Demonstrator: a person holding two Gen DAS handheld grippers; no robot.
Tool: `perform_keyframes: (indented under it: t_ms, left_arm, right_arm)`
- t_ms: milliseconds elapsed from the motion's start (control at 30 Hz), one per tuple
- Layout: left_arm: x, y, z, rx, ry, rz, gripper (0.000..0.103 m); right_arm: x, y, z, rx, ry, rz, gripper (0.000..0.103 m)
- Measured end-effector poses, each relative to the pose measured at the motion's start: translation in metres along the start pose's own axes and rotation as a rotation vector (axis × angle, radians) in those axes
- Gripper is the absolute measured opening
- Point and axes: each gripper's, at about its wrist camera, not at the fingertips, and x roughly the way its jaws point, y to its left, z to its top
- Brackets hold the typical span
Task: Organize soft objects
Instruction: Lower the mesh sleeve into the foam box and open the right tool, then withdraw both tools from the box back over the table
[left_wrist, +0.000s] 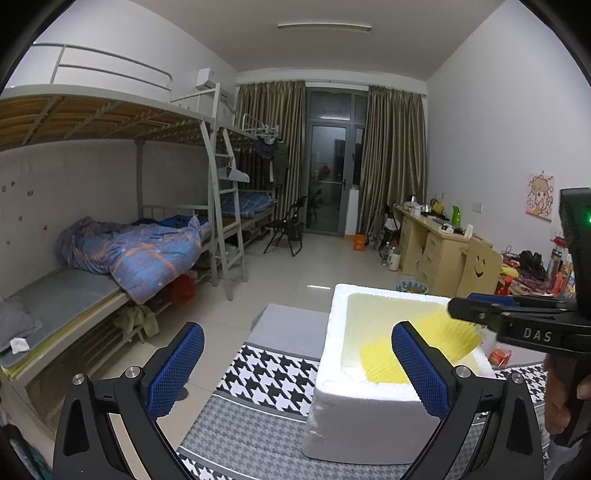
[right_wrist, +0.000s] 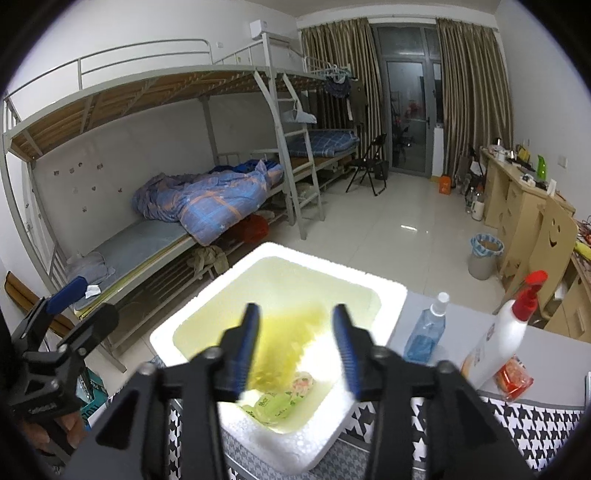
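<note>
Right tongs (right_wrist: 295, 347) spread over foam box (right_wrist: 391, 295), yellow mesh (left_wrist: 424, 343) dropping in from them; clear rim slowly; left tongs (left_wrist: 295, 373) spread, empty

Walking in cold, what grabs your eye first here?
The glowing white foam box on the houndstooth cloth in the foreground, a yellow fringed object hanging into it. The right gripper hangs open above it. Behind, left, a rumpled blue quilt on the lower bunk.
</note>
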Motion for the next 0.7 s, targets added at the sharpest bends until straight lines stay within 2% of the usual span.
perform_keyframes:
  t_ms: [233, 467, 700]
  left_arm:
    - [0.002, 0.004, -0.002, -0.007, 0.006, -0.002, 0.102]
    - [-0.006, -0.001, -0.003, 0.006, -0.004, -0.023, 0.102]
    - [-0.016, -0.009, 0.002, 0.019, -0.032, -0.045, 0.102]
  right_arm:
    - [-0.013, 0.002, 0.000, -0.006, -0.023, -0.002, 0.079]
    - [-0.032, 0.000, -0.001, -0.001, -0.049, -0.013, 0.090]
    - [-0.060, 0.003, -0.006, -0.008, -0.082, -0.025, 0.095]
